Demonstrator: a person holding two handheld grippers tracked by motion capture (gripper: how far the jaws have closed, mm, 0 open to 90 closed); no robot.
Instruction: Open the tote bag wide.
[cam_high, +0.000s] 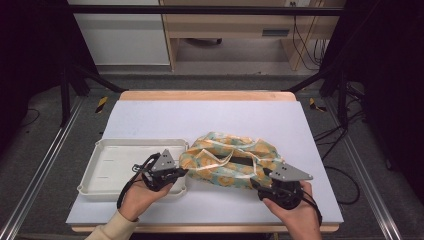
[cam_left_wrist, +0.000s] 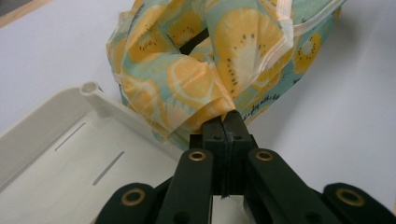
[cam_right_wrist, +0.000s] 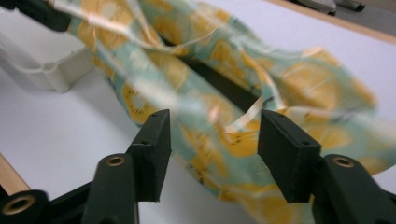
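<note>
- Far left on the table (cam_high: 150, 112), my white tray (cam_high: 112, 165) sits flat on the pale sheet, its near right corner just under my left hand (cam_high: 142, 197)
- In the left gripper view that tray's raised corner post is right beside the cloth
- My left gripper (cam_high: 181, 172) reaches over the tray's right edge, and its jaws are pressed together on a bunched fold of the fruit-print bag (cam_left_wrist: 201, 65) – I've got the fabric pinched tight at the tips, gathered into a point
- Middle of the table now: the bag lies crumpled just right of the tray, touching its rim, mint green with orange and lemon slices, cream handles (cam_high: 235, 160) looped across the top and a dark opening showing between them
- On to my right hand (cam_high: 295, 212), at the bag's near right corner
- My right gripper (cam_right_wrist: 212, 154) has its jaws spread apart, with the bag's cloth lying between and beyond them but neither pad pressing on it
- The picture from that gripper is blurred, so I can't tell whether a pad brushes the fabric
</note>
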